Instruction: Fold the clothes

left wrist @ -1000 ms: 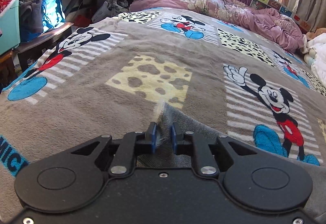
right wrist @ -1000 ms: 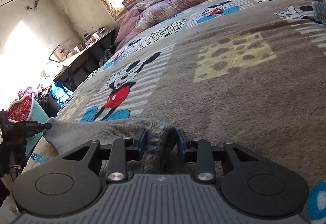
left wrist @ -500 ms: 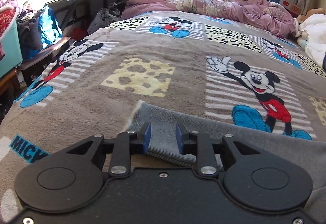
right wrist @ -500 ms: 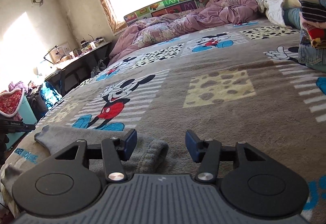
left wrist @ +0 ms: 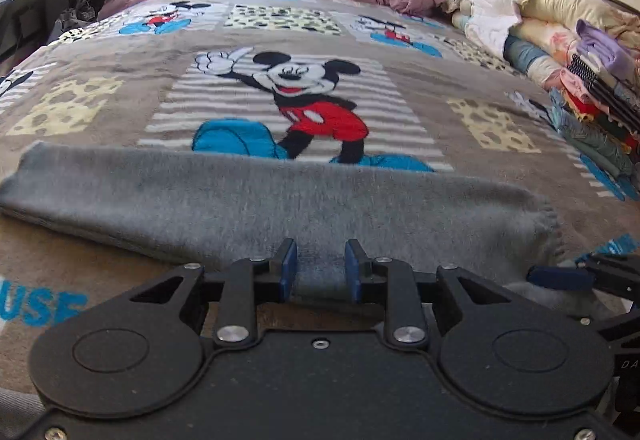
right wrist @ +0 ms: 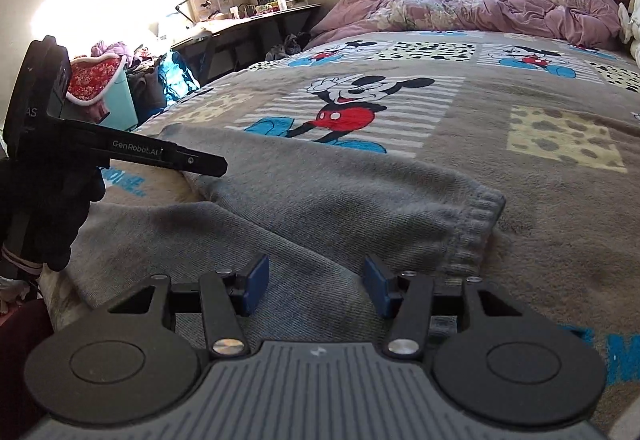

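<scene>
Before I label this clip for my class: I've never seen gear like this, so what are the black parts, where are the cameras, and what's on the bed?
No robot: a person carries a hand-held gripper in each hand, each with a camera looking along its two blue-padded fingers. One picture is from the left hand-held gripper, the other from the right hand-held gripper. A grey sweater lies on a Mickey Mouse blanket, with a clothes stack at its right. Both grippers are open, holding nothing.
</scene>
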A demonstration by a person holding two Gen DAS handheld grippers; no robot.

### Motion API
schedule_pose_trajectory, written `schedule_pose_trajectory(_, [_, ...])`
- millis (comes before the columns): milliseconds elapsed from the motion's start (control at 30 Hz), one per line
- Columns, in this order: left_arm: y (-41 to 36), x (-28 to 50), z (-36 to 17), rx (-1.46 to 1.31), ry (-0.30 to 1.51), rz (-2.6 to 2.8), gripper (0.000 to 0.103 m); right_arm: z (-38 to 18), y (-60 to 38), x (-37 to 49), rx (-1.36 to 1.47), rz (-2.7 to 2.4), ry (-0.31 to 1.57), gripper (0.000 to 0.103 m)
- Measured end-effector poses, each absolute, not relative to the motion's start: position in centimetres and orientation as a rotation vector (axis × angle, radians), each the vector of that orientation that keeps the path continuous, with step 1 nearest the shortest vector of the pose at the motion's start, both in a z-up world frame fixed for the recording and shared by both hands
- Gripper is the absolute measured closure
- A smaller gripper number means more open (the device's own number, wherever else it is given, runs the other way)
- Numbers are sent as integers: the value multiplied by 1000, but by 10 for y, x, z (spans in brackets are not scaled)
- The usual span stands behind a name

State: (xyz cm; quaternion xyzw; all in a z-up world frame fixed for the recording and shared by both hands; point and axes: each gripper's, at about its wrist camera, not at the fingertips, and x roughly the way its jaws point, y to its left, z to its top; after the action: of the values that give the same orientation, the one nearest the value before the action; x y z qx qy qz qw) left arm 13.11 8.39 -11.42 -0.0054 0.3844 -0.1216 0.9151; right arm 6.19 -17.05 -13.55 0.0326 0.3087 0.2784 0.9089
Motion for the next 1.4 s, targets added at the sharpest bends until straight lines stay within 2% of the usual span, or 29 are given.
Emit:
schedule_pose_trajectory(167, [92,123,-102,0,746,-245,78,-134,-175,49,33,592,635,50])
schedule_pose_trajectory(333, [137,147,-89,-55,689,-89,78,-129,-178,39,5,594,611,50])
schedule_pose_trajectory(633, [194,148,-96,-105,679,99,77,-131,-179,26,-89,597,629,50])
schedule_pose_trajectory(767, [199,144,-100,-117,677,102,63,-119,-182,10,-122,617,569,50])
schedule_pose_trajectory(900, [194,149,-112,-86,758,99,62,-131,-175,12,-210,614,640,48])
schedule_pose_trajectory(1000, [193,138,-96,-89,717,89,62,-127,-175,6,-220,612,642,48])
schedule_pose_trajectory(1400, [179,30,-52,278,589,4,61,-105,-181,-39,-359,668,494,47])
